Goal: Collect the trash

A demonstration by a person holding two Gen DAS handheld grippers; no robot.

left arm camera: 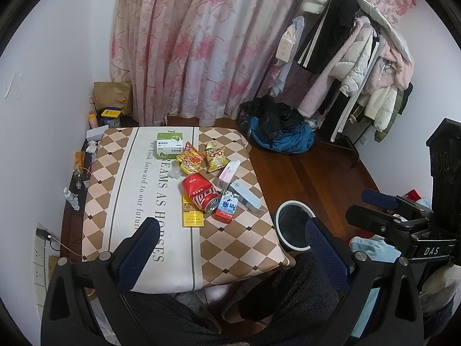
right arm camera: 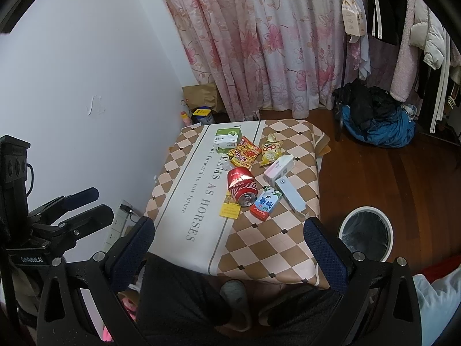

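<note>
Along the left wall we see a power strip (left arm camera: 40, 248) with a cable plugged in, and small bottles (left arm camera: 72, 199) on a dark ledge beside the table. Our left gripper (left arm camera: 227, 248) hangs above the near edge of the table (left arm camera: 115, 190), its blue-padded fingers spread wide with nothing between them. The table wears a tan-and-cream diamond cloth with a white printed band.

The trash lies in a loose cluster right of that band. At the far end sits a green-and-white box (left arm camera: 170, 145). Next to it come two crinkled snack packets: a red-and-yellow packet (left arm camera: 189, 161) and a yellow packet (left arm camera: 215, 155), both torn open. Nearer us a dented red can (left arm camera: 200, 191) lies on its side, its opened top facing us, resting over a flat yellow card (left arm camera: 192, 216). Just right of the can a small milk carton (left arm camera: 227, 206), blue, white and red, lies flat. Beyond it are a pink-and-white carton (left arm camera: 229, 170) and a pale blue flat box (left arm camera: 247, 197) near the table's right edge.

On the wooden floor just right of the table stands a round bin (left arm camera: 294, 225) with a white rim and dark liner. Our right gripper (right arm camera: 230, 248) is likewise spread wide and empty, held above the table's near edge. Further right, a clothes rack (left arm camera: 360, 66) stands beyond a heap of dark and blue clothing (left arm camera: 279, 129).
</note>
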